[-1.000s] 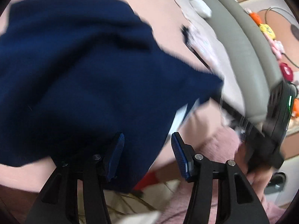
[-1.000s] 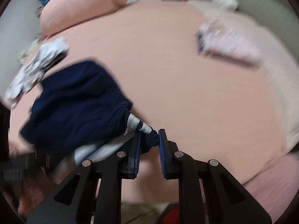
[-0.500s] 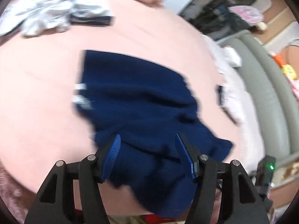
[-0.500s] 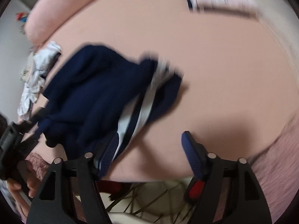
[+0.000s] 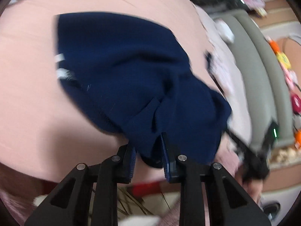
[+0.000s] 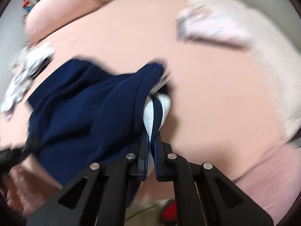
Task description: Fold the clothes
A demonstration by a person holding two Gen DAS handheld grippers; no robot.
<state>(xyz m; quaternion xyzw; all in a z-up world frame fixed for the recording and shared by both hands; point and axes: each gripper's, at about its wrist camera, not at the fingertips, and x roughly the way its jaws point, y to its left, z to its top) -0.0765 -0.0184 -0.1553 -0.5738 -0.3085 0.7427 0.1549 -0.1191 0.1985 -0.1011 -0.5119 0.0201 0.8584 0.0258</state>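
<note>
- Navy shorts (image 5: 135, 79) with a white side stripe (image 6: 150, 116) lie bunched across the frame centre on the pink bedsheet (image 6: 207, 75).
- Left gripper (image 5: 148, 150) pinches the hem; right gripper (image 6: 150, 150) is clenched on the stripe.
- Folded pink garment (image 6: 212, 26) sits upper right.

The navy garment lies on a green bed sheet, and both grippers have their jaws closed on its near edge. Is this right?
The colour is wrong. The bed sheet is peach-pink, not green, as the right wrist view shows. The rest holds: the navy garment lies on it, and the left gripper and the right gripper each have their jaws closed on its near edge.
</note>
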